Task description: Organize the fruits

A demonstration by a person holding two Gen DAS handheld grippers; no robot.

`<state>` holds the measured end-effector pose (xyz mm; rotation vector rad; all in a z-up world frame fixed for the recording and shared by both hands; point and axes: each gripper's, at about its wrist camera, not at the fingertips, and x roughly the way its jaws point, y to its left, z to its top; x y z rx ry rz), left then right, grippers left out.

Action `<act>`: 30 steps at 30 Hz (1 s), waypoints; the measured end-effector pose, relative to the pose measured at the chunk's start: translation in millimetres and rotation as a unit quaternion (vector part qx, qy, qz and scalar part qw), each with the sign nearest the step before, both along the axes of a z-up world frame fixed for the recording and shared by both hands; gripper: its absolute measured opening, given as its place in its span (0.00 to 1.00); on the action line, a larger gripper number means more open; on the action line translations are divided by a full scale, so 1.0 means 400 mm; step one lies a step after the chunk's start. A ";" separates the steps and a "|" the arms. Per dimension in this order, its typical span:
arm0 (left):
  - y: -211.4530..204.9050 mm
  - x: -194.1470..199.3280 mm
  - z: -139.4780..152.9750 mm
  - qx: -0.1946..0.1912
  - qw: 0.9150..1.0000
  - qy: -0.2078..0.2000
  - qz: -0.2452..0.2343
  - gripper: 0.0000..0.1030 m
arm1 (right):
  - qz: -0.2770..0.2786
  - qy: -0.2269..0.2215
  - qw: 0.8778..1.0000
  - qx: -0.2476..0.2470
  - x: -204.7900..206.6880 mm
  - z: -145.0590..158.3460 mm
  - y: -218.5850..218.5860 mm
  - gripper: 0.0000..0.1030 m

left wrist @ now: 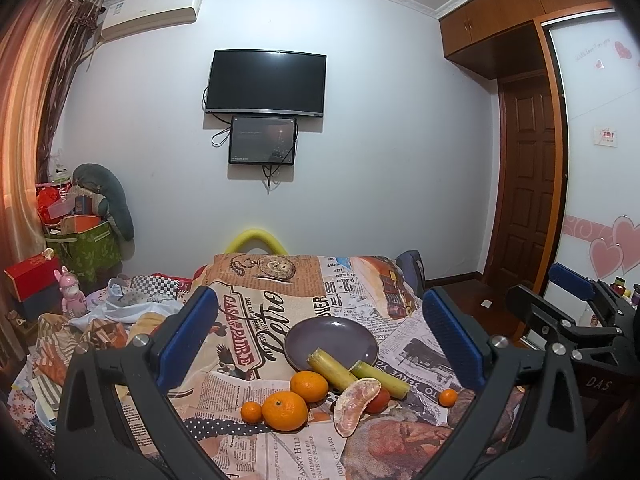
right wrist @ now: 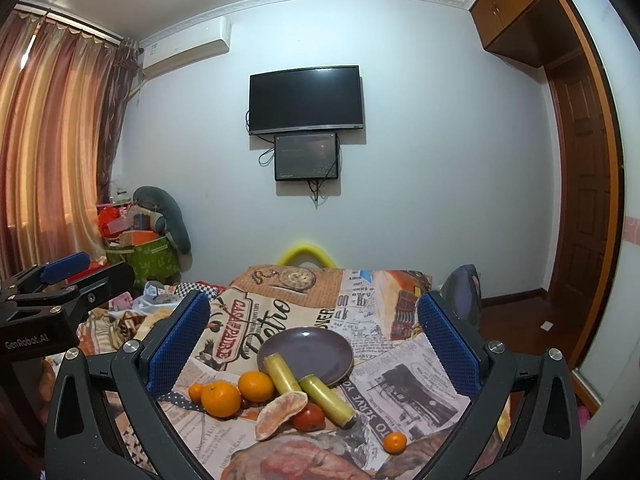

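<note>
- Purple-grey plate [right wrist: 320, 344] is bare so far, so by my read you haven't really started: nothing is sorted onto it yet.
- All the fruit sits in a loose pile on the near side of the plate: two big oranges [right wrist: 221, 399] side by side, a small mandarin [left wrist: 251, 412] tucked at the left, a peeled pomelo wedge [right wrist: 280, 414] leaning against a red fruit [right wrist: 308, 418] (tomato or persimmon, can't tell), and two sugarcane pieces [right wrist: 326, 400], one with its end resting over the plate rim.
- One more small mandarin [right wrist: 395, 442] lies apart, off to the right.
- Your left gripper [left wrist: 320, 340] and right gripper [right wrist: 314, 340] both hover short of the pile, jaws spread wide, holding nothing.
- Everything rests on a retro newspaper-print cloth [right wrist: 400, 380] that looks soft and a bit wrinkled, so round fruit might roll.
- Room: bedroom with a wall TV [right wrist: 306, 100], a smaller screen [right wrist: 306, 156] under it, an air conditioner [right wrist: 188, 46], curtains [right wrist: 48, 140] on the left, a wooden door [right wrist: 580, 200] on the right.
</note>
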<state>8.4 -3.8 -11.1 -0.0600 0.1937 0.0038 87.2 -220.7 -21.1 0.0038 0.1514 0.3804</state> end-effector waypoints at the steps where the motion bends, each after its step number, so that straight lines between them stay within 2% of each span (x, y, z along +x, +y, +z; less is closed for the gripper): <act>1: 0.000 0.000 0.000 0.000 1.000 0.000 0.000 1.00 | 0.000 0.001 1.000 0.000 0.000 0.000 0.000 1.00; 30: 0.003 0.008 -0.005 -0.002 1.000 0.002 0.002 1.00 | 0.002 0.002 1.000 0.003 0.000 0.003 0.002 1.00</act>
